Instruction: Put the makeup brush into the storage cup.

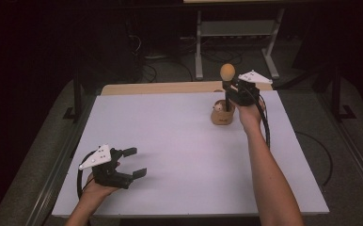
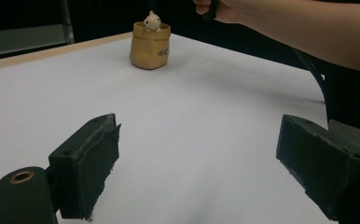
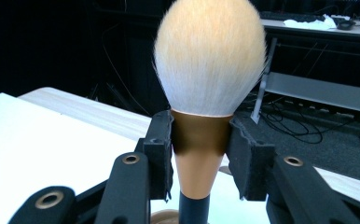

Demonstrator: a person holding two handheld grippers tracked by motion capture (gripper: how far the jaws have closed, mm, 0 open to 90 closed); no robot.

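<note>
While held upright: brush (image 3: 201,116) looks light, fluffy top soft.
Hold spot: hard gold neck, not hairs.
Right gripper (image 3: 200,149): clamped on neck.
Left gripper (image 1: 131,162): wide, holding nothing.
Pouch (image 1: 222,114): at 6 o'clock under brush.

On your tabletop (image 1: 179,141), the small pouch (image 1: 222,114) sits far back on the right with a little figure (image 1: 219,107) inside it. Your right tool (image 1: 230,88) holds the brush (image 1: 227,73) upright, seemingly right above that pouch. Your left tool (image 1: 135,162) rests at the near left corner, well apart from both.
</note>
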